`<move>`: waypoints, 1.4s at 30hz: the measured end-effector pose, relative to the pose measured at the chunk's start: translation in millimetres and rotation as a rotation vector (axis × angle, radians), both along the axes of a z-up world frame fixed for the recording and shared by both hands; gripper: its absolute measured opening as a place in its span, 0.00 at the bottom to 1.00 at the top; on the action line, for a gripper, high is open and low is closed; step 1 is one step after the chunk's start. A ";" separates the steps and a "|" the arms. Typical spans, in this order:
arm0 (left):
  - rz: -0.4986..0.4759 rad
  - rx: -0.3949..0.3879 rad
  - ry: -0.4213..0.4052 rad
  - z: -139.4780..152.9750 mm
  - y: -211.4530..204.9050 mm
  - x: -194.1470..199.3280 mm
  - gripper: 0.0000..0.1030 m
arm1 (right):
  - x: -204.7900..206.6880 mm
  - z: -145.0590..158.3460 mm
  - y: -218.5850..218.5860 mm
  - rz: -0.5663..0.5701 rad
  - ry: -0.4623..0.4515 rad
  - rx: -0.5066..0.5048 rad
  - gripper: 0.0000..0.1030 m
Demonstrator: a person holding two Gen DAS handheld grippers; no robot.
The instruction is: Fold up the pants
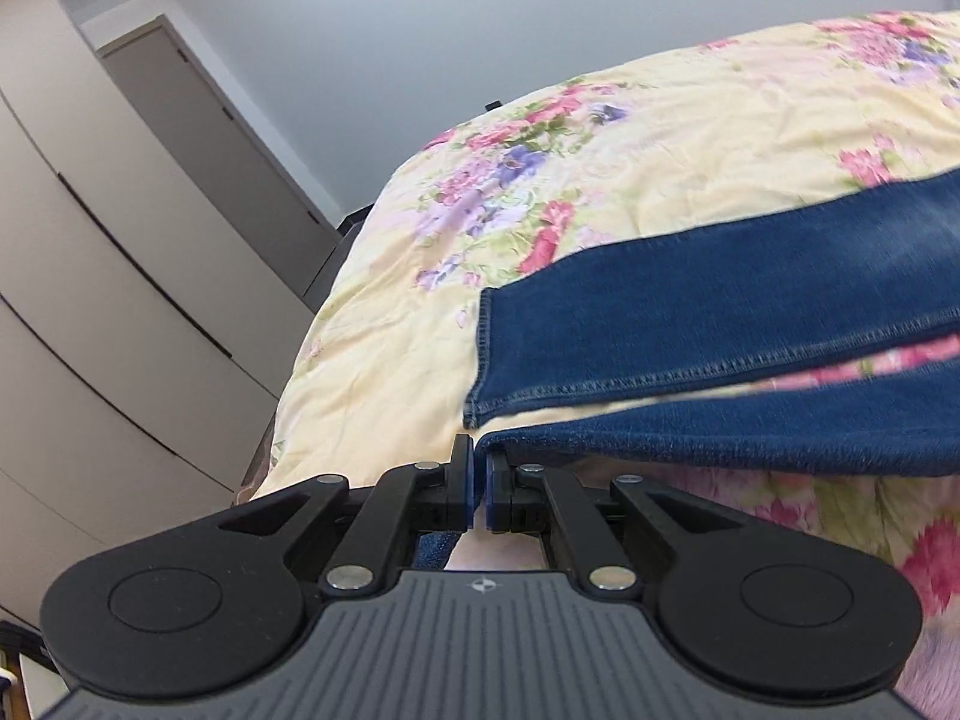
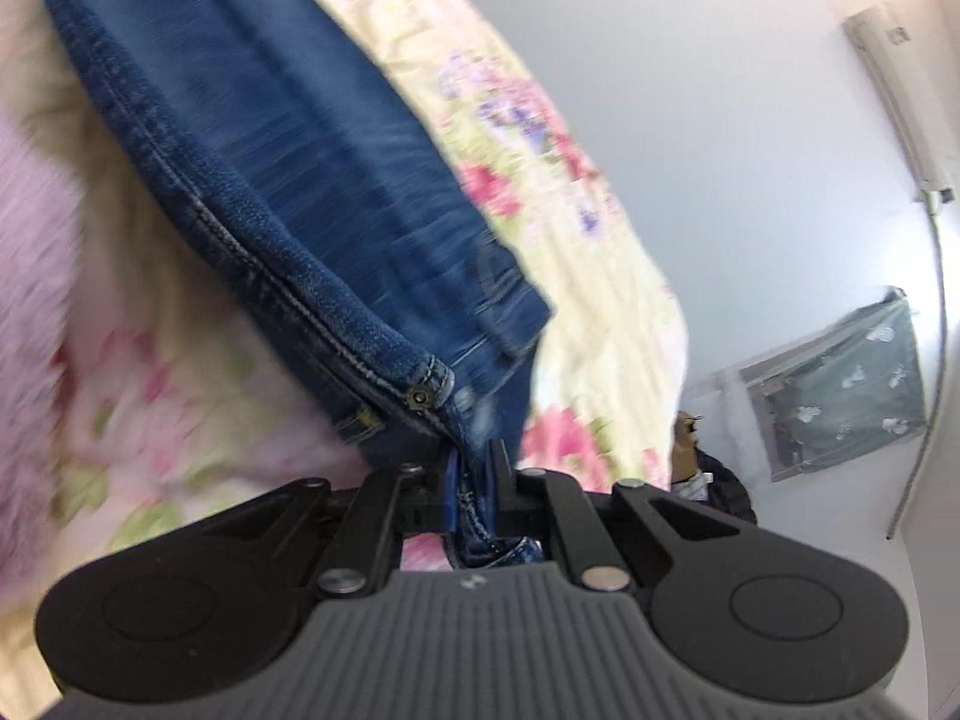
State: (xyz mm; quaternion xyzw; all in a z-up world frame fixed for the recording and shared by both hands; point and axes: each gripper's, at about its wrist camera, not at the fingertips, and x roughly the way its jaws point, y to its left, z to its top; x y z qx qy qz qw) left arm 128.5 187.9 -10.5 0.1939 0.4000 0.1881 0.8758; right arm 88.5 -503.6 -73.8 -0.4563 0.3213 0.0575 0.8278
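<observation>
Blue denim pants lie across a flowered yellow bedspread. One leg rests flat with its hem toward the left, and the nearer leg is lifted off the bed. My left gripper is shut on the hem corner of that lifted leg, and denim shows below the pads. In the right wrist view the pants run up and to the left from my right gripper. It is shut on the waistband, just below a metal rivet. The image there is blurred.
Pale wardrobe doors and a grey door stand left of the bed. To the right are a wall air conditioner, a grey patterned bag against the wall and dark items on the floor.
</observation>
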 end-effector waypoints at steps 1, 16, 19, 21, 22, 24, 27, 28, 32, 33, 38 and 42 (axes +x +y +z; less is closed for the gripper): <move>0.010 -0.007 -0.002 3.0 3.0 4.8 0.03 | 9.8 7.8 -0.1 -0.009 -0.015 0.007 0.01; 0.038 0.106 0.134 -30.4 2.8 174.3 0.03 | 221.1 0.5 29.0 -0.176 -0.037 0.019 0.01; 0.037 0.138 0.177 -59.4 -0.5 212.7 0.03 | 258.6 -25.8 30.3 -0.205 -0.011 0.018 0.01; 0.033 0.157 0.211 -81.0 -1.9 233.3 0.04 | 285.1 -47.5 31.6 -0.218 0.023 0.020 0.01; 0.031 0.157 0.227 -91.1 -1.9 241.3 0.04 | 295.2 -59.9 33.0 -0.219 0.044 0.015 0.01; 0.029 0.167 0.255 -110.5 -2.4 254.8 0.03 | 307.6 -83.2 36.7 -0.214 0.083 -0.010 0.01; 0.013 0.174 0.284 -130.2 -0.6 263.5 0.03 | 318.6 -106.9 35.5 -0.219 0.118 -0.024 0.02; 0.007 0.168 0.287 -134.0 1.4 263.8 0.03 | 320.6 -110.8 35.2 -0.217 0.124 -0.023 0.02; -0.005 0.161 0.270 -135.0 2.8 260.1 0.03 | 317.3 -111.1 36.0 -0.208 0.111 -0.033 0.02; -0.002 0.156 0.256 -131.4 3.2 257.6 0.03 | 315.6 -107.9 37.3 -0.209 0.090 -0.036 0.01; 0.006 0.111 0.204 -110.4 12.4 252.9 0.03 | 297.7 -84.6 40.8 -0.195 -0.038 -0.054 0.01; 0.003 0.123 0.223 -108.5 8.8 271.1 0.03 | 313.1 -89.5 45.6 -0.237 -0.014 -0.061 0.01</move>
